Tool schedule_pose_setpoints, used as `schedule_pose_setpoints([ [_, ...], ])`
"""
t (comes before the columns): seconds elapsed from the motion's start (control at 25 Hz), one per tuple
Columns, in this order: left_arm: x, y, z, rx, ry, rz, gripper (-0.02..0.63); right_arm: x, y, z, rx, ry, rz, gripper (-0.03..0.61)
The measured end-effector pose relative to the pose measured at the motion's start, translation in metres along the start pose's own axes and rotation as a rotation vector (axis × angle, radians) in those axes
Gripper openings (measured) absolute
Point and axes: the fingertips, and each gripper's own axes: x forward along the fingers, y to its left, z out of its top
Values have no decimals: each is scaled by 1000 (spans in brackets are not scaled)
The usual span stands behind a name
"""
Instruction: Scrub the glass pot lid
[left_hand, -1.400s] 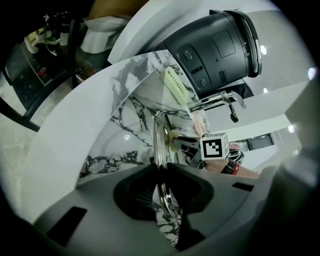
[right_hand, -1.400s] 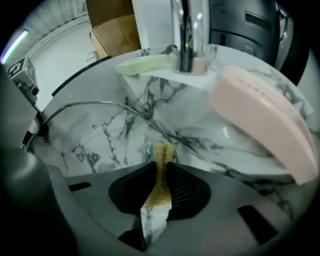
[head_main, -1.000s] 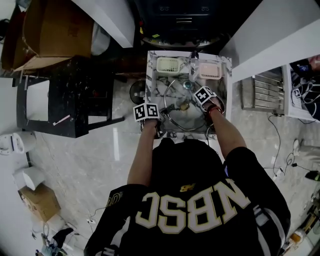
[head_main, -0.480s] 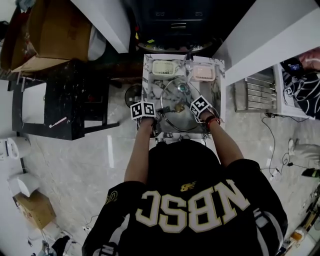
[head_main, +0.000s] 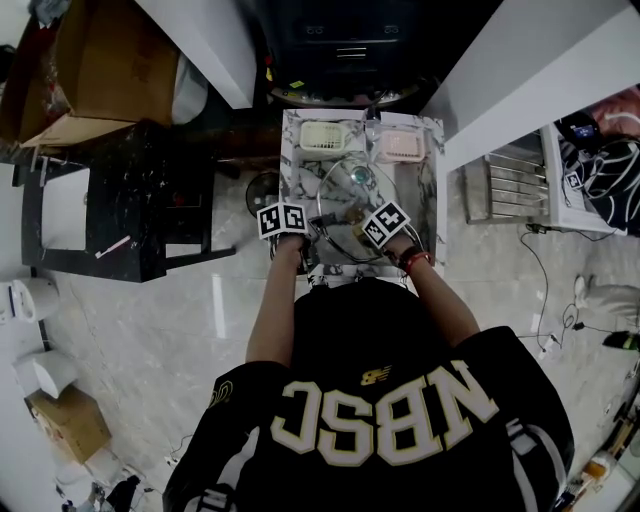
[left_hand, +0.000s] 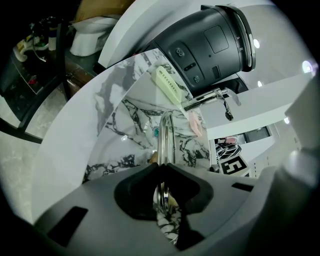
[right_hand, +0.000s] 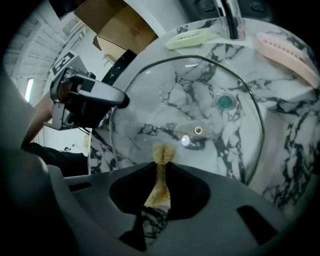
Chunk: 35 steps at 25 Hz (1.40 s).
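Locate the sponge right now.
In the right gripper view the sponge sits low centre, pinched in the right tool, its tip near the middle of the lid.

The glass pot lid (right_hand: 200, 85) is clear, smooth glass with a thin bright metal rim; a small shiny metal screw sits at its centre; the scrub pad (right_hand: 162, 154) looks tan, coarse and fibrous; the sink (right_hand: 285, 135) is glossy white, veined black like marble; at its twelve o'clock edge lie a cream tray (right_hand: 192, 36) and a pink tray (right_hand: 285, 50), both matt slotted plastic; the tap (left_hand: 205, 100) is polished metal; the left gripper (left_hand: 161, 167) and right gripper (right_hand: 161, 167) are matt grey plastic with dull black pads; the floor (head_main: 150, 330) is glossy pale stone; the box (head_main: 110, 60) at ten o'clock is brown cardboard.
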Motion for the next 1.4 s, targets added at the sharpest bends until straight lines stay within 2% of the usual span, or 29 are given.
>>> schedule_pose_setpoints([
  [0.28,0,1,0,-1,2,11,71,-3,31,29,-3,-97,91,69],
  [0.48,1,1,-2,10,12,26,71,-11,41,68,41,-253,152,71],
  [0.64,1,3,-4,19,23,46,71,-15,33,102,-8,-337,90,70],
  [0.8,2,3,-6,10,26,58,71,-18,13,127,-78,-375,-4,71],
  [0.92,2,6,-10,-3,28,68,72,-15,-4,139,-90,-391,-38,72],
  [1.2,2,10,-18,-35,36,69,72,-10,-68,144,-7,-419,-130,75],
  [1.4,1,10,-17,-33,36,70,71,-14,-117,124,63,-370,-223,75],
])
